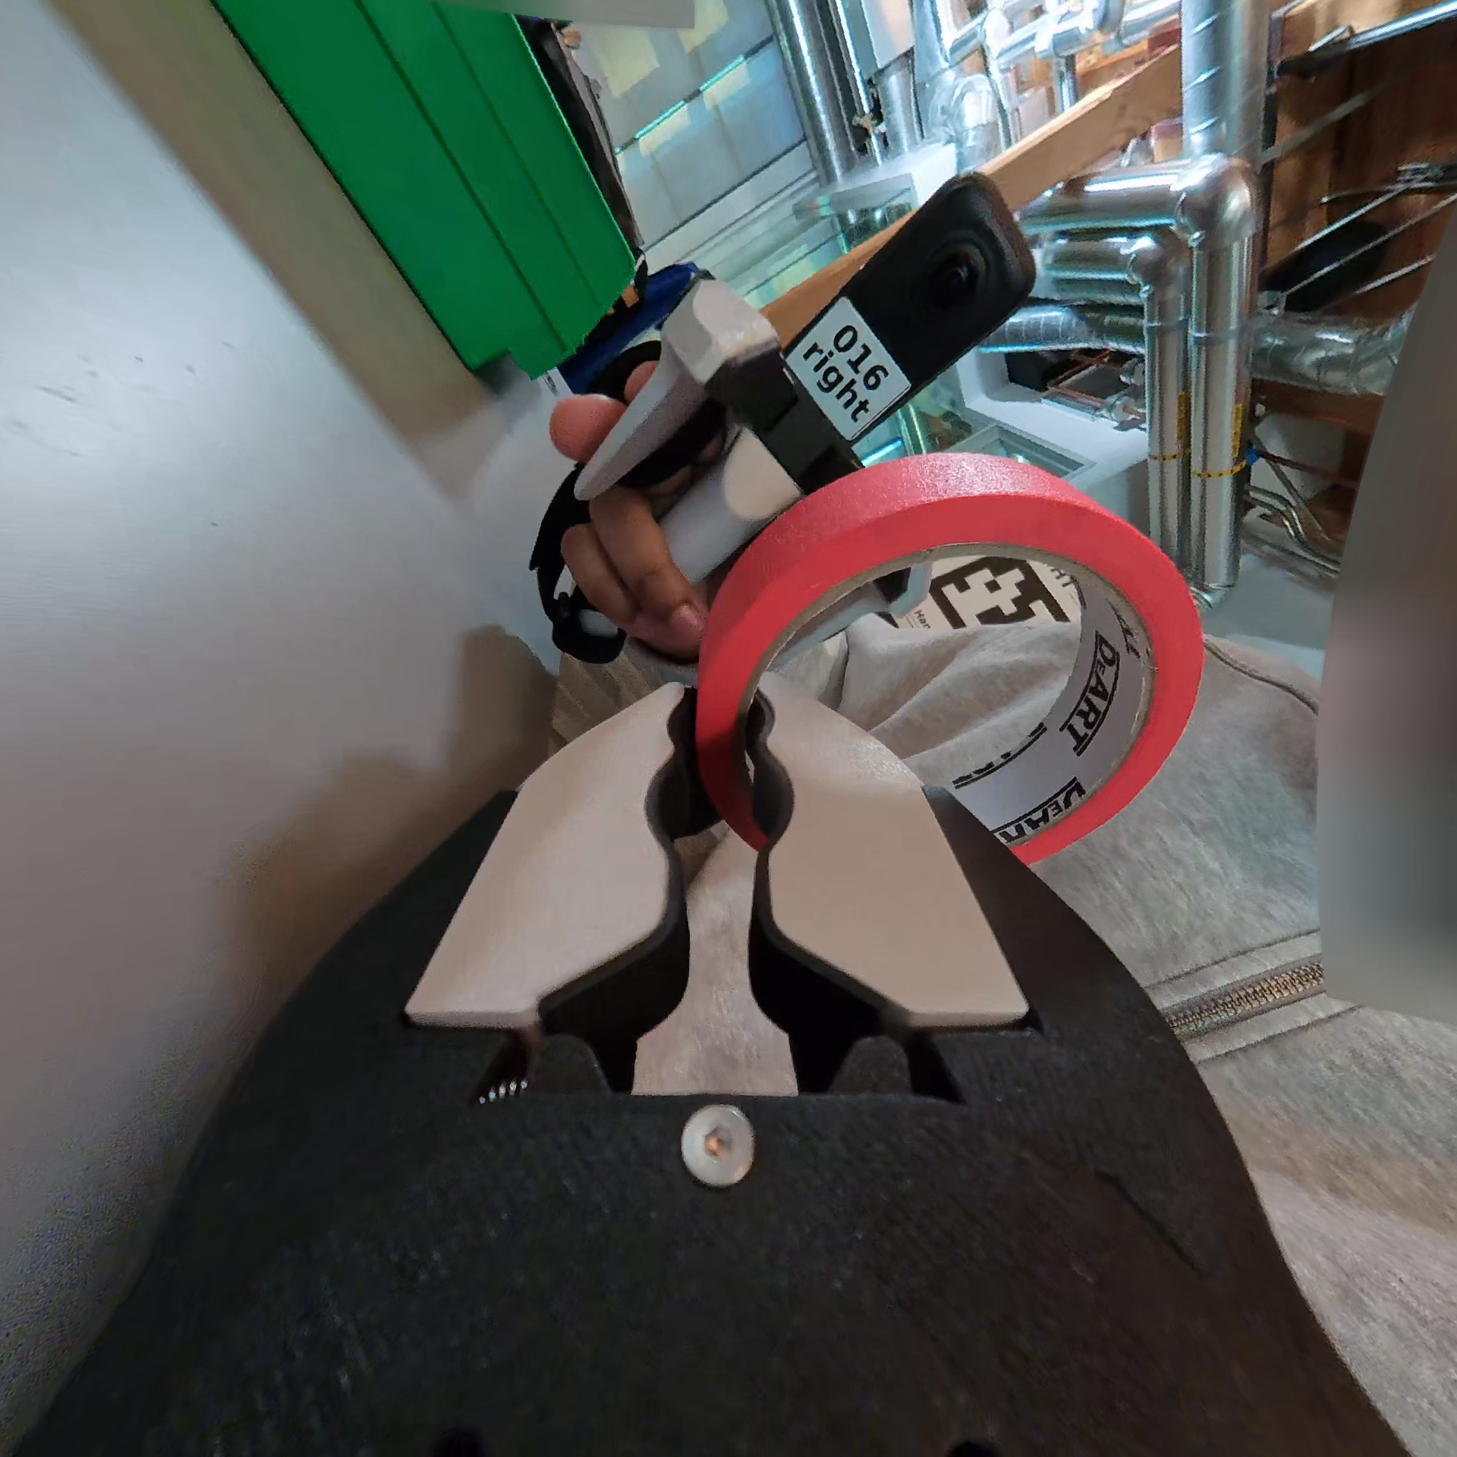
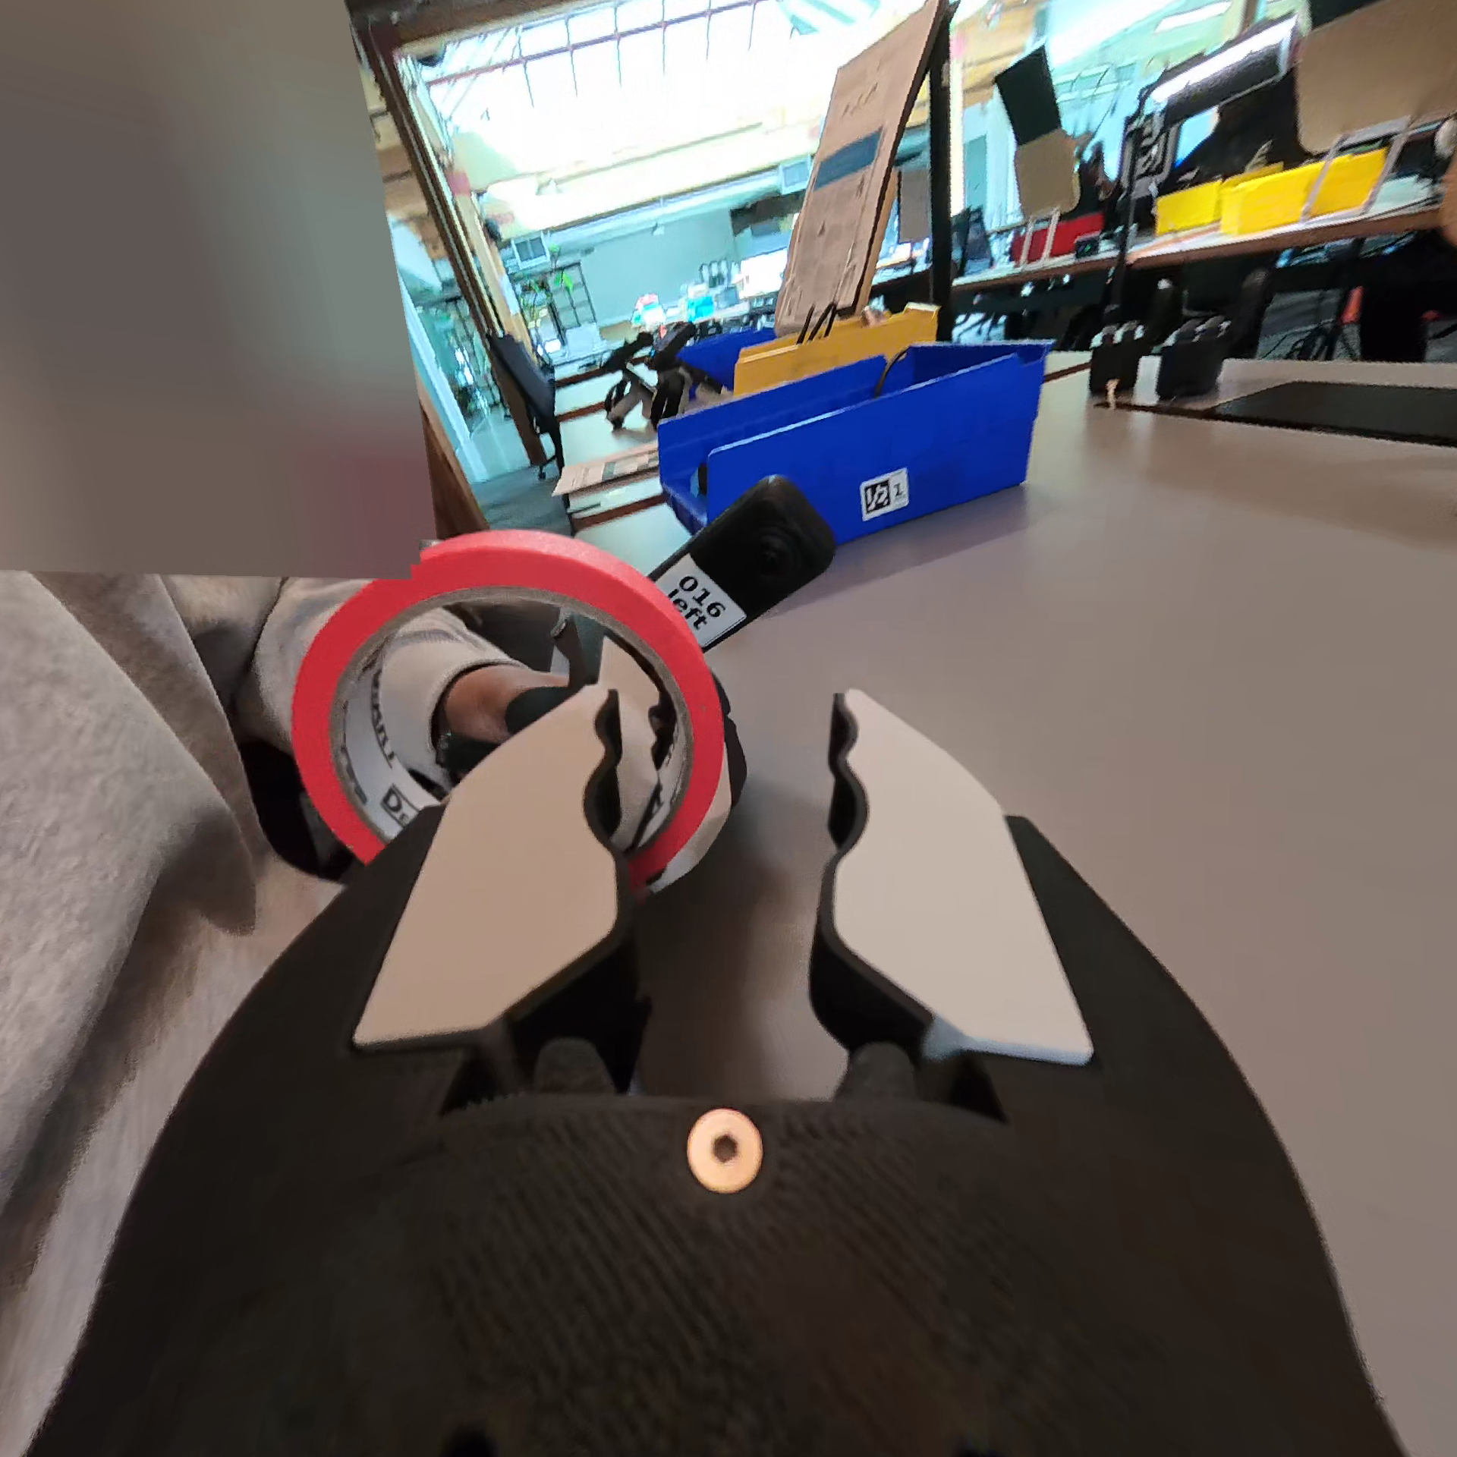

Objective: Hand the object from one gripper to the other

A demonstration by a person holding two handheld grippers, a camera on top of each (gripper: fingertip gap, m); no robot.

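Observation:
A roll of red tape (image 1: 946, 504) with a white printed core is held in the air, standing on edge. My left gripper (image 1: 725, 694) is shut on its lower left rim. In the right wrist view the roll (image 2: 504, 564) is at centre left. My right gripper (image 2: 725, 702) is open, with its left finger (image 2: 552, 788) reaching into the roll's hole and its right finger (image 2: 930, 828) outside, so the roll's wall stands between them without being pinched. That finger shows through the hole in the left wrist view (image 1: 887, 603). A hand (image 1: 631, 568) holds the right gripper.
A grey table (image 2: 1104, 709) lies below, with blue bins (image 2: 867, 426) and a black mat (image 2: 1340, 410) at its far side. A person's grey sweatshirt (image 1: 1183, 867) is close behind the roll. A green panel (image 1: 441, 158) and metal pipes (image 1: 1206, 315) stand farther off. Spacing between my two grippers at the tips: around 5 centimetres.

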